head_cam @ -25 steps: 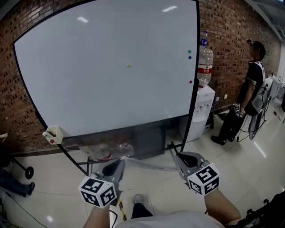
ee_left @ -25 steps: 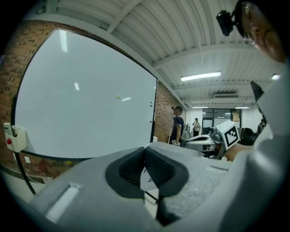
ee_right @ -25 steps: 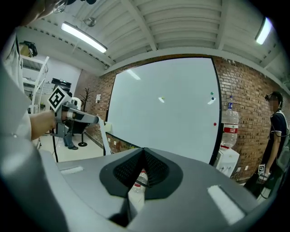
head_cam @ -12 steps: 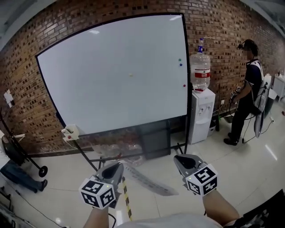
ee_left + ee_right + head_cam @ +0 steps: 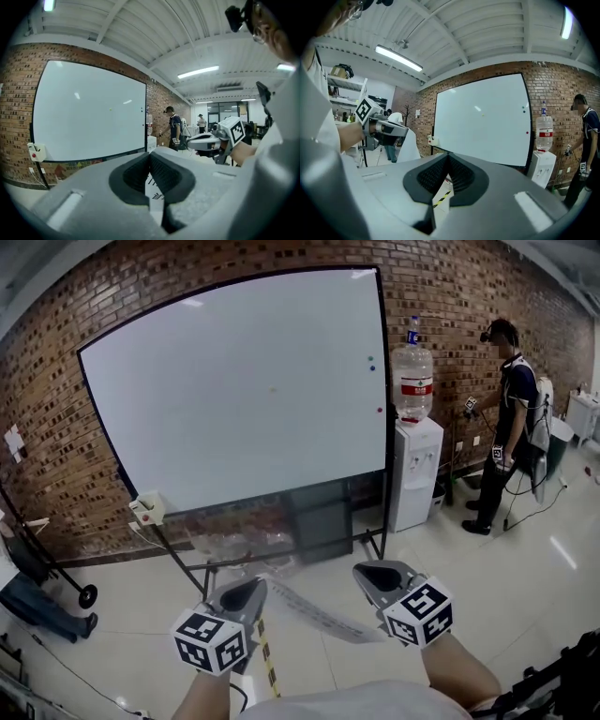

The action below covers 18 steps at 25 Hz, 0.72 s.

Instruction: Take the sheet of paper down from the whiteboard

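Brightly lit from ceiling strip lights [image 5: 198, 72] above left hand-held gripper [image 5: 150, 157]; soft glare on whiteboard [image 5: 89, 117] beyond; fisheye-bent, dark-cornered.

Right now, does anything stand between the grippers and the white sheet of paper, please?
Nothing visible does: the left gripper and the right gripper are each shut on the white sheet of paper.
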### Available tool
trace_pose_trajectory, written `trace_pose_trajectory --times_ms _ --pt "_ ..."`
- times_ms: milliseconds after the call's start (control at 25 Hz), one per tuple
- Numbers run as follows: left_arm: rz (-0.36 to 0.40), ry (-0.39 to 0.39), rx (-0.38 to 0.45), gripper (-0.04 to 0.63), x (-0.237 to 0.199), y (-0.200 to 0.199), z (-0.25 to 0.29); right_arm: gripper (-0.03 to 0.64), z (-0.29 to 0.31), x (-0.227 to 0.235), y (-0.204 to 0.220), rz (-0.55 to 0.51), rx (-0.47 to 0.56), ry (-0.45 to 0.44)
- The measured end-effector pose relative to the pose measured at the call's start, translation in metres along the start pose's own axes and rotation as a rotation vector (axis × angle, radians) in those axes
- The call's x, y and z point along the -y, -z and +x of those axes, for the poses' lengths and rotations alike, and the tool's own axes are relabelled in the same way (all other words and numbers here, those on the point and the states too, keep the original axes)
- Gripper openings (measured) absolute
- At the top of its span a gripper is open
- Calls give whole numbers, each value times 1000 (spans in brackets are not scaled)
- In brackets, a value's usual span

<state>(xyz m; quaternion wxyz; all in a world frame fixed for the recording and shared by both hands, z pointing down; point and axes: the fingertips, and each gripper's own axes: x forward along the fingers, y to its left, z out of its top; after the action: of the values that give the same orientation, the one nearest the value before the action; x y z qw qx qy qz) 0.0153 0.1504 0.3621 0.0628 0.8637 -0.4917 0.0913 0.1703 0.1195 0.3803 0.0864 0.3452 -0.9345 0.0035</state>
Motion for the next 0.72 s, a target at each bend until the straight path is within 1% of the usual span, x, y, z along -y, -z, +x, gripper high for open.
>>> trace_pose_trajectory --times_ms 160,280,400,560,720 --pt "-7 43 -5 2 7 9 -17 0 -4 -31 2 3 -30 -12" --pt "-15 69 -6 2 10 18 -35 0 -8 -57 -2 0 -33 -9" --pt "-11 91 -6 2 15 32 -52 0 -12 -81 5 -8 -45 -2" --pt "-13 97 -9 2 17 50 -73 0 -15 -107 24 -2 -69 -8" --pt "-16 104 -13 2 18 59 -85 0 -15 -122 25 -6 -72 -9"
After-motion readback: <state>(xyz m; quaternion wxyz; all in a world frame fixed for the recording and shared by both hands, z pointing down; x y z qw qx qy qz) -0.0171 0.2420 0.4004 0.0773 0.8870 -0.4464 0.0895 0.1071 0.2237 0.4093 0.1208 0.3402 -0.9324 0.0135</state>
